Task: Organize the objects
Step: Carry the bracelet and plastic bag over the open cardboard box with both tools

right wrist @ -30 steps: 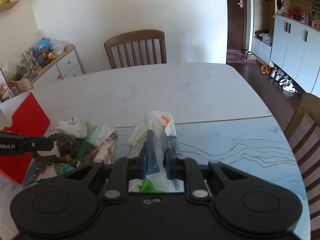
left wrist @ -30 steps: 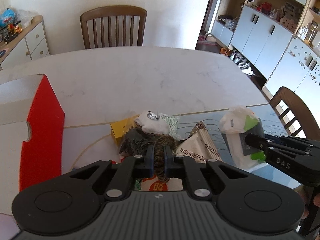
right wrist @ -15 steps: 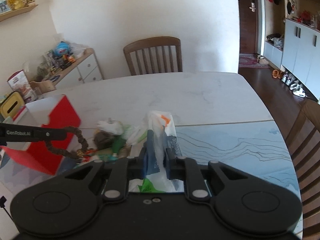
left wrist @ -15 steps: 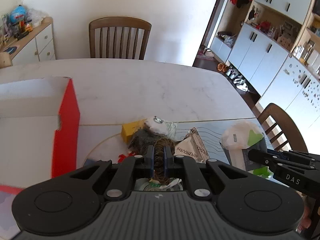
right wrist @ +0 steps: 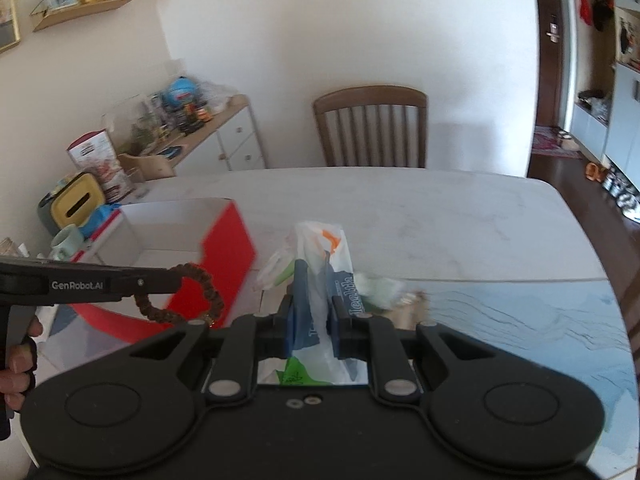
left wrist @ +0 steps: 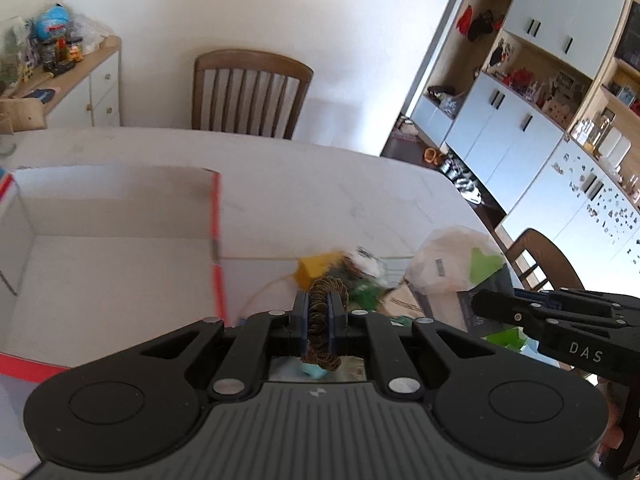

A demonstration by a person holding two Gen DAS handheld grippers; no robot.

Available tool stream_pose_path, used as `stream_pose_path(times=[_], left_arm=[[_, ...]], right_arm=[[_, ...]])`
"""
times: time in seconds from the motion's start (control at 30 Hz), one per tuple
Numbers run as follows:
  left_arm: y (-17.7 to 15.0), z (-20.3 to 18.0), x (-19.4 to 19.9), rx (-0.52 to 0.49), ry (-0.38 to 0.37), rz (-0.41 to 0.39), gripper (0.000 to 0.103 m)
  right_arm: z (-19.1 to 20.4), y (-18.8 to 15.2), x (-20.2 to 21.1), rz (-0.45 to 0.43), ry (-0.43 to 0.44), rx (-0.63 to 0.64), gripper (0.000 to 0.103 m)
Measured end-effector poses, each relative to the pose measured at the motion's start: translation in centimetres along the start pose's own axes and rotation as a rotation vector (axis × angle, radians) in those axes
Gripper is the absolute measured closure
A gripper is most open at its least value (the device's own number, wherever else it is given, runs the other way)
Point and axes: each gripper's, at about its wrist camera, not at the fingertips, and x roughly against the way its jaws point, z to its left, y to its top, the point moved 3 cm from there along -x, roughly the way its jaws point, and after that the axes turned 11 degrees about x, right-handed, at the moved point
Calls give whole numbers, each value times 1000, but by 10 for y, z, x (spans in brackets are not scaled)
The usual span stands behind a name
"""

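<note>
Both grippers carry loads near the red box (left wrist: 216,240): left gripper (left wrist: 318,312) pinches a bead bracelet (right wrist: 192,296), floppy, gripped by one strand; right gripper (right wrist: 316,308) clamps a light, crinkly plastic packet (right wrist: 324,256) mid-body.

Bright daylight, fisheye-bent edges, slight motion blur.

wooden chair (right wrist: 370,126) at the table's (left wrist: 280,176) far edge. sideboard (right wrist: 224,136) along the wall past its left corner, top cluttered, globe (right wrist: 180,94) on it. yellow tissue box (right wrist: 78,200) and mug (right wrist: 66,242) off my left edge.
</note>
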Motion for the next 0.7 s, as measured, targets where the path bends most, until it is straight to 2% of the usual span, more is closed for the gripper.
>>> stream_pose_path(times=[0.43, 0.7], left_arm=[[39, 87, 30, 15, 51, -55, 94], [60, 145, 25, 17, 118, -59, 94]], right_arm=[[99, 45, -53, 7, 66, 99, 88], [145, 63, -96, 39, 79, 134, 88]])
